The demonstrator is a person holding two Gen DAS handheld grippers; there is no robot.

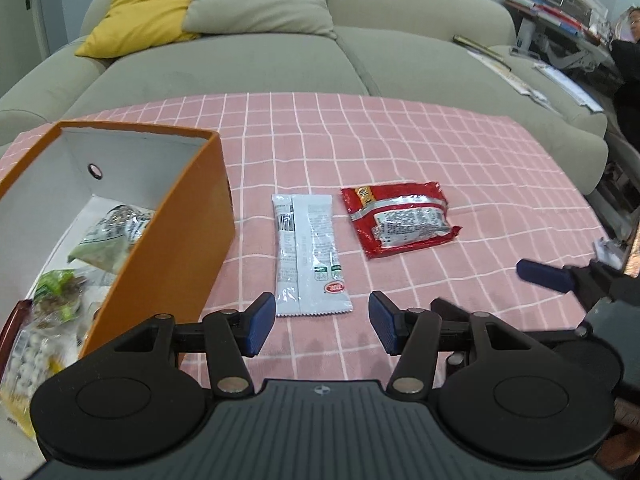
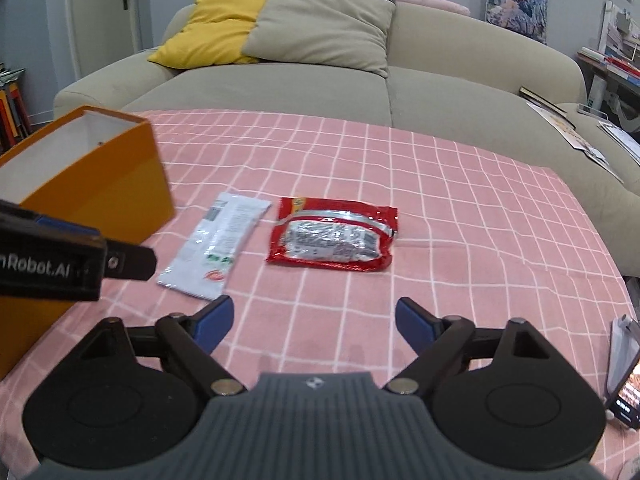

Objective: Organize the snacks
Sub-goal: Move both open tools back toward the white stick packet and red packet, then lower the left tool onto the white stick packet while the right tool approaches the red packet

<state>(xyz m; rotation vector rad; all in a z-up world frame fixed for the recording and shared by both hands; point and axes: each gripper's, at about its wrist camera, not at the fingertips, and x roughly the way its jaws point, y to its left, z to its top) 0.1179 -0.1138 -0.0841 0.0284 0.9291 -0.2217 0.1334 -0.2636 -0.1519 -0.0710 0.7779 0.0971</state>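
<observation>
Likely next: left gripper, part open and empty, straddles the white sachet across its narrow width; right gripper, wide open and empty, takes the red packet. Both lie on the pink checked counter beside the orange box. Readable: "nRobot.AI" on the left gripper's side; packet print too small.

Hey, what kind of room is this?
Most likely a home living room: a large beige sofa with a yellow cushion, and a table under a pink checked cloth in front of it.
</observation>
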